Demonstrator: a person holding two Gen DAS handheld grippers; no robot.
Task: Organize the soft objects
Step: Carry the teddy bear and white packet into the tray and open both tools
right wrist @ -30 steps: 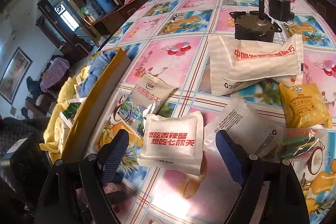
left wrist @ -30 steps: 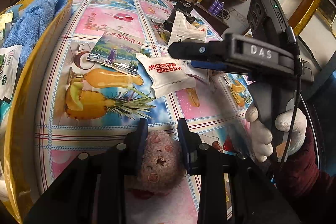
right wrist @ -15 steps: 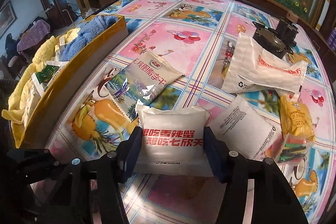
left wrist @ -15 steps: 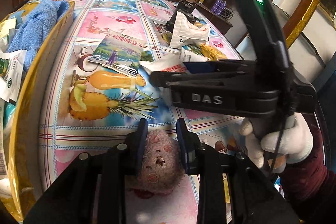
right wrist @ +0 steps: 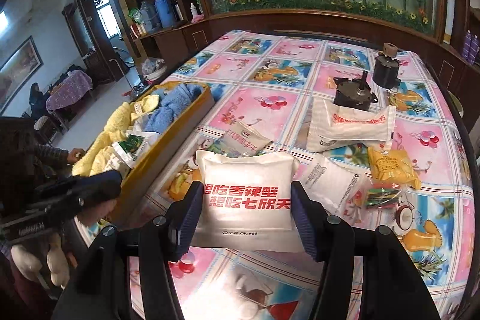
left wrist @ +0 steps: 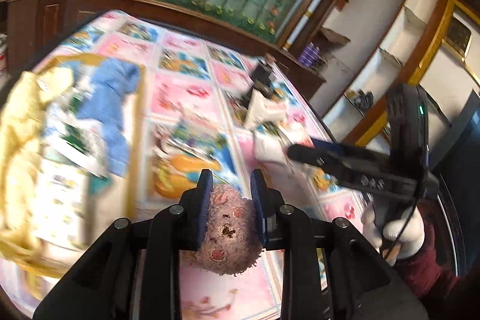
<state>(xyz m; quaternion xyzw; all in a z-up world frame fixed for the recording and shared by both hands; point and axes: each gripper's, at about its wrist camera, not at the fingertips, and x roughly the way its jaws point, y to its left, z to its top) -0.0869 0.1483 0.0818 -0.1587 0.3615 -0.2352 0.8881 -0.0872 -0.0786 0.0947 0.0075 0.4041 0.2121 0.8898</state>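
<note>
My left gripper (left wrist: pixel 230 182) is shut on a pink fuzzy plush toy (left wrist: pixel 228 233), held above the table. My right gripper (right wrist: pixel 246 200) is shut on a white puffy glove packet (right wrist: pixel 246 194) with red lettering, lifted off the table. In the left wrist view that packet (left wrist: pixel 271 147) shows at the tip of the right gripper (left wrist: pixel 295 153), to the right of my left one. A yellow box (right wrist: pixel 175 137) at the left holds a blue towel (right wrist: pixel 175 108), a yellow cloth (right wrist: pixel 115 128) and small packets; in the left wrist view it (left wrist: pixel 135 140) is blurred.
On the fruit-print tablecloth (right wrist: pixel 270 98) lie a green-and-white snack packet (right wrist: pixel 240 140), a large white bag (right wrist: pixel 351 125), a second white packet (right wrist: pixel 330 185), a yellow cracker pack (right wrist: pixel 390 167) and a colourful wrapper (right wrist: pixel 382 195). Two dark motors (right wrist: pixel 355 93) stand at the back right. A person's white-gloved hand (left wrist: pixel 396 225) holds the right gripper.
My right gripper closed on the white glove packet and lifted it. My left gripper, still holding the plush toy, rose and swung left toward the yellow box; its view is now blurred.
</note>
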